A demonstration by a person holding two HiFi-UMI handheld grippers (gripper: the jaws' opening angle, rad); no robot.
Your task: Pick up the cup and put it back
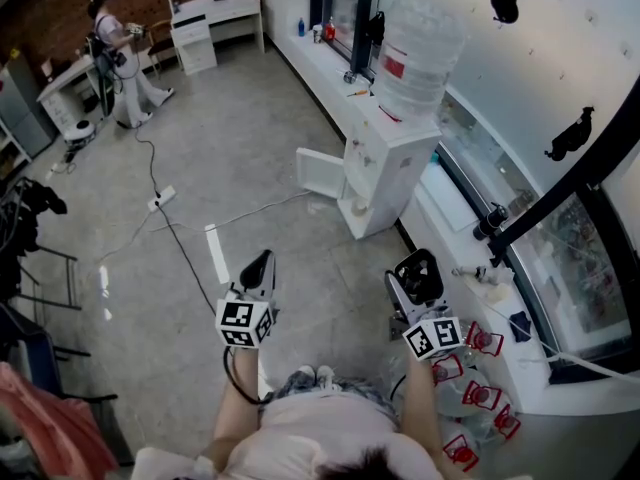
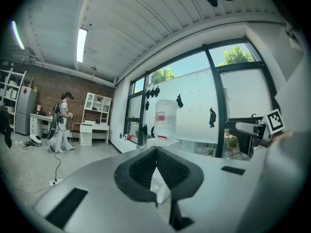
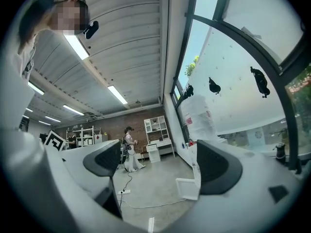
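I cannot make out a cup for certain in any view. A white water dispenser with a big bottle on top stands ahead by the window ledge, its lower door swung open. A small pale thing sits in the open compartment, too small to tell. My left gripper is held in the air short of the dispenser, jaws shut with nothing between them. My right gripper hangs beside the ledge, open and empty. The bottle and the open door also show in the right gripper view.
The window ledge runs along the right, with several red-marked clear items near me. A cable and power strip lie on the floor. A person stands far off by white desks. A dark chair stands at the left.
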